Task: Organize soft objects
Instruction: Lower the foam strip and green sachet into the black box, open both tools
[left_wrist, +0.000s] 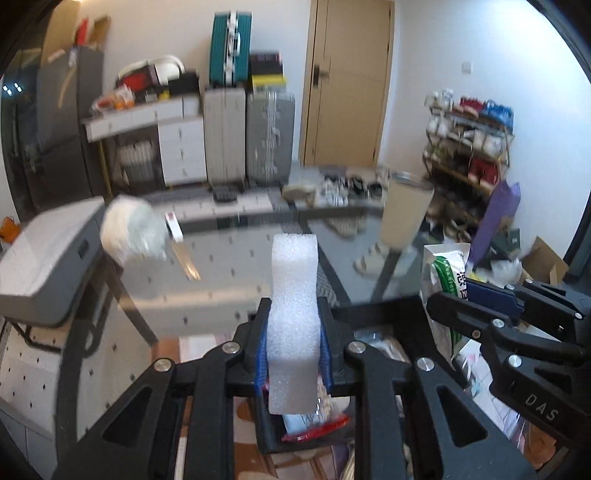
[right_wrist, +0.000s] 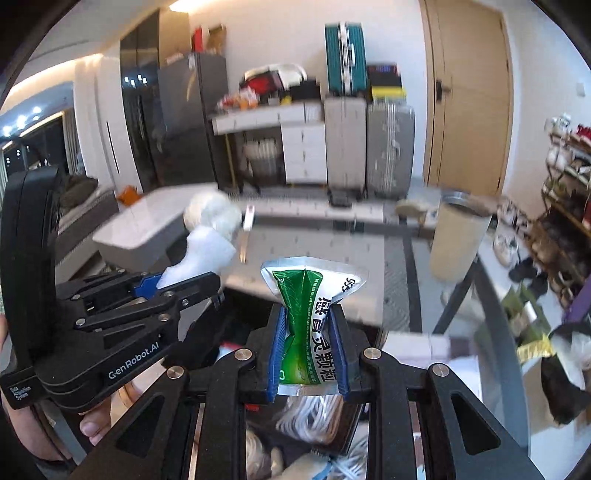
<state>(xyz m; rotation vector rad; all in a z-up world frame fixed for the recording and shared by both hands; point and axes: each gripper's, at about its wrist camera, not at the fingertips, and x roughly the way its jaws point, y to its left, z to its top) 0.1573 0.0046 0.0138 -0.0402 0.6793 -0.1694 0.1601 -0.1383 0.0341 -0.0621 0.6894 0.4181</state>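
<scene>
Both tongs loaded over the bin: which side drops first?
Left, probably. Its tongs hold the foam block directly above the black bin; the right tongs hold the green pouch farther right.

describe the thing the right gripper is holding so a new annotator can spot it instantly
Start at the glass table; in front of its near edge, the right gripper has its blue-padded fingers pinched on a sachet that sticks up. It is silver foil with a green panel and dark Chinese characters, unlike the plain white foam block held by the left gripper.
</scene>
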